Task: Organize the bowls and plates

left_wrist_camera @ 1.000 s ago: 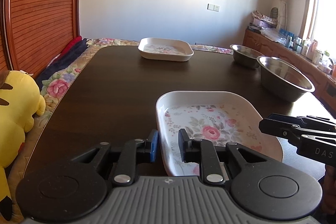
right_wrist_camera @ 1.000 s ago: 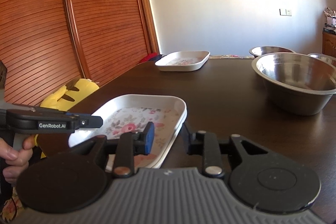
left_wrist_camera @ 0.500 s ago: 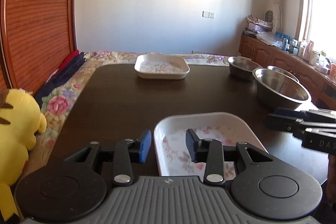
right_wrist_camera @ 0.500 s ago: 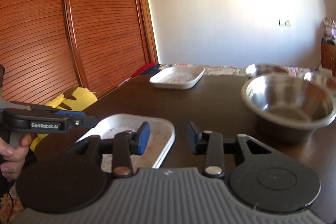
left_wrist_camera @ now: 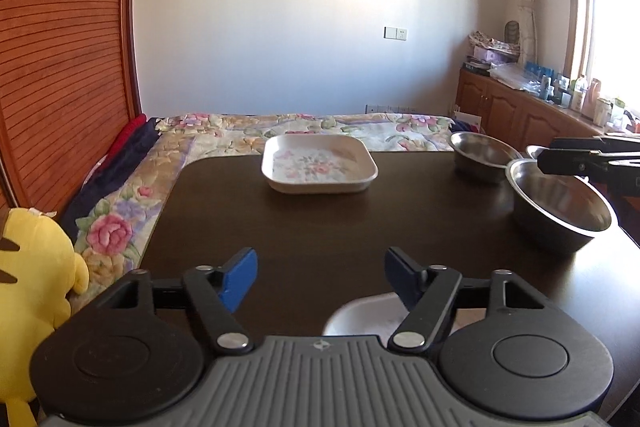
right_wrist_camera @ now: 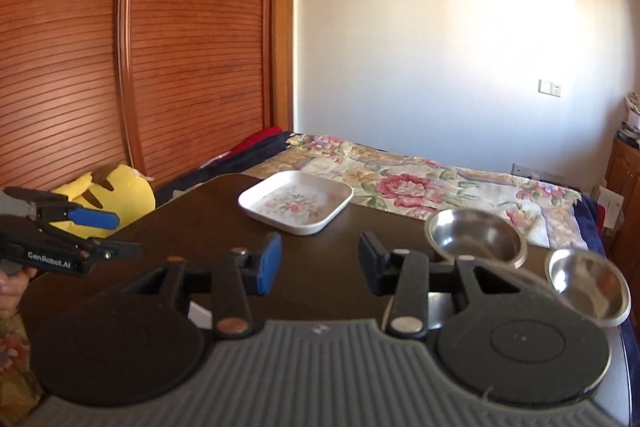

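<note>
A white floral plate (left_wrist_camera: 318, 169) (right_wrist_camera: 296, 201) sits at the far end of the dark table (left_wrist_camera: 340, 227). Only a white corner of a second floral plate (left_wrist_camera: 360, 315) (right_wrist_camera: 200, 313) shows, low under my grippers. My left gripper (left_wrist_camera: 320, 277) (right_wrist_camera: 116, 235) hangs open above the table, holding nothing. My right gripper (right_wrist_camera: 320, 265) (left_wrist_camera: 546, 155) is open too and empty, raised over the large steel bowl (left_wrist_camera: 560, 211). Two smaller steel bowls (right_wrist_camera: 476, 235) (right_wrist_camera: 588, 283) stand at the far right.
A bed with a floral cover (right_wrist_camera: 420, 183) runs beyond the table. A yellow plush toy (left_wrist_camera: 32, 267) lies off the table's left edge by the wooden sliding doors (right_wrist_camera: 120, 47). A cluttered wooden cabinet (left_wrist_camera: 520, 111) lines the right wall.
My left gripper opened off the near plate's rim, and both grippers lifted and drew back. The near plate has dropped almost out of both views. The right jaws also widened.
</note>
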Motion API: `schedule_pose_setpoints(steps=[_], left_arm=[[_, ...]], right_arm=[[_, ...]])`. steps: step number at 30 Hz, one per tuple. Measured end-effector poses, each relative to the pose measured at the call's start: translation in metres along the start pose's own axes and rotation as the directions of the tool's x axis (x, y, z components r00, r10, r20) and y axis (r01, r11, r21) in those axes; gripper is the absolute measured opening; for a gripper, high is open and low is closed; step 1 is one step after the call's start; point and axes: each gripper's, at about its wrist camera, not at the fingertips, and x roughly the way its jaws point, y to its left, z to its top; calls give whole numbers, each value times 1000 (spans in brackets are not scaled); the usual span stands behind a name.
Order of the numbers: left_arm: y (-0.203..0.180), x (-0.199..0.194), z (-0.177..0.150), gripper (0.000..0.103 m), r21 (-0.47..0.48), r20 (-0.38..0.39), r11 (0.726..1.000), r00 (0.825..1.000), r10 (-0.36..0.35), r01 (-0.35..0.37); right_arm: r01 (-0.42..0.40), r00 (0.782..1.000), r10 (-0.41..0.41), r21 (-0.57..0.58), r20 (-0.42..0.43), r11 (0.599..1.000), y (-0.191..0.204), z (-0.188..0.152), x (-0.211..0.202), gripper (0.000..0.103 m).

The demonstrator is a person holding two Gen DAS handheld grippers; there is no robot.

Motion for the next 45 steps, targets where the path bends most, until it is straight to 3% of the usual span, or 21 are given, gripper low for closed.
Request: schedule_pose_setpoints(steps=[7,19,22,24,26,32,45], left_arm=[[21,21,14,81,-15,3,1000,1000,4,-3],[50,64,47,80,36,-3,999,1000,-17,17],[55,81,55,73,49,-19,998,999,-36,37],[57,94,60,57,54,-42,997,998,-49,52],[58,106,63,51,52,-59,997,997,-59,62],[68,137,75,49,31,-89,998,994,-55,58],[83,182,88,39,-14,-143,998,987,-70,68]], right_arm=[[-65,995,64,-6,-79,998,2,19,41,45],[-84,973,103,97,-206,992,-11,44,122,45],[-74,966,94,93,-239,993,-9,47,141,45],[-65,960,87,90,-265,994,-9,48,153,45],[-53,955,75,83,-286,995,-10,47,164,42],[-24,944,55,99,-325,995,-16,45,182,28],[-4,912,73,170,-404,986,-28,44,218,26]])
